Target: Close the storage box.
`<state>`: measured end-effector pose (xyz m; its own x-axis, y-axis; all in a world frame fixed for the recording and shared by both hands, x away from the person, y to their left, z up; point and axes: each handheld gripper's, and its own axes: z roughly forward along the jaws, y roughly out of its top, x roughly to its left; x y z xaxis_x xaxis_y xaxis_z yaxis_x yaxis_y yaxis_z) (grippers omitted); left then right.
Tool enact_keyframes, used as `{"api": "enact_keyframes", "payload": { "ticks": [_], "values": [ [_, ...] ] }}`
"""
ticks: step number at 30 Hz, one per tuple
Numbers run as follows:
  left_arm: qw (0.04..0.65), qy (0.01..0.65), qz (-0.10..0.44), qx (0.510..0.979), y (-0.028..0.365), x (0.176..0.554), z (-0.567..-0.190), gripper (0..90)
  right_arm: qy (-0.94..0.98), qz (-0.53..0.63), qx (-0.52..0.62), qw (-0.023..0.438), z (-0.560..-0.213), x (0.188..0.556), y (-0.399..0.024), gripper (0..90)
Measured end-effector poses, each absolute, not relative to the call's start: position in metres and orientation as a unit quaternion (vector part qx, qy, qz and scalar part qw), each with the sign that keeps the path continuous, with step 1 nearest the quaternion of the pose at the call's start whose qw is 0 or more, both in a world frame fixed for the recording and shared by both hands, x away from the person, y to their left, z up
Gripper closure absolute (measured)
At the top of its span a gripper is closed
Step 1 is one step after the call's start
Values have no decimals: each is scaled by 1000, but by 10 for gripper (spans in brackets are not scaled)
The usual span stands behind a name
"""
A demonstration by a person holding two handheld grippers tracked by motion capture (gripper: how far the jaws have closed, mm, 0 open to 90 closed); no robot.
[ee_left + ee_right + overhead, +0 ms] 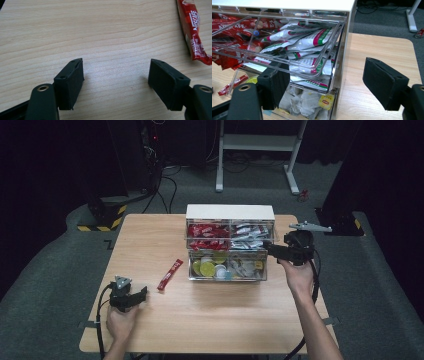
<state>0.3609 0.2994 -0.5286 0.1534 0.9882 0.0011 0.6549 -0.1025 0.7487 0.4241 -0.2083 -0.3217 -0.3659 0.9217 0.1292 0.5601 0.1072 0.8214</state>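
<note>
Reaching in from the right of the high view, the right gripper (271, 248) sat at the right end of the clear drawer organiser (230, 243), at the level of its upper right drawer (251, 236), which was packed with white sachets (310, 41) striped in green and red. In the right gripper view, those sachets filled the centre and upper left of the frame; the drawer's transparent front corner stood between the two black jaws, one jaw low at the left against the clear front, the other low at the right over bare table beside the organiser's end wall. The jaws stood partly apart and were not pressing on the drawer. Red sachets (229, 30) crowded the neighbouring compartment at the far left of that frame, and tea bags with a yellow tag (326, 101) lay in the compartment beneath, at bottom centre. Down in the lower left of the high view, the left gripper (141, 295) rested low over the wooden table (210, 315), its jaws spread wide with nothing but bare wood between them. A loose red sachet (170, 274) lay on the table just beyond and to the right of that gripper, left of the organiser; in the left gripper view it ran down the upper right edge of the frame, outside the jaws and apart from them.
</note>
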Motion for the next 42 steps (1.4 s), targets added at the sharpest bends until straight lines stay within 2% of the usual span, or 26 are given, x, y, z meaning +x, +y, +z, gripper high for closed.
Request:
{"api": "enact_keyframes", "payload": {
  "ticks": [24, 42],
  "values": [
    [310, 596, 268, 690, 299, 361, -529, 290, 714, 420, 527, 190, -346, 425, -212, 204],
    [310, 596, 268, 690, 299, 361, -529, 289, 693, 431, 538, 211, -351, 407, -238, 144]
  ]
}}
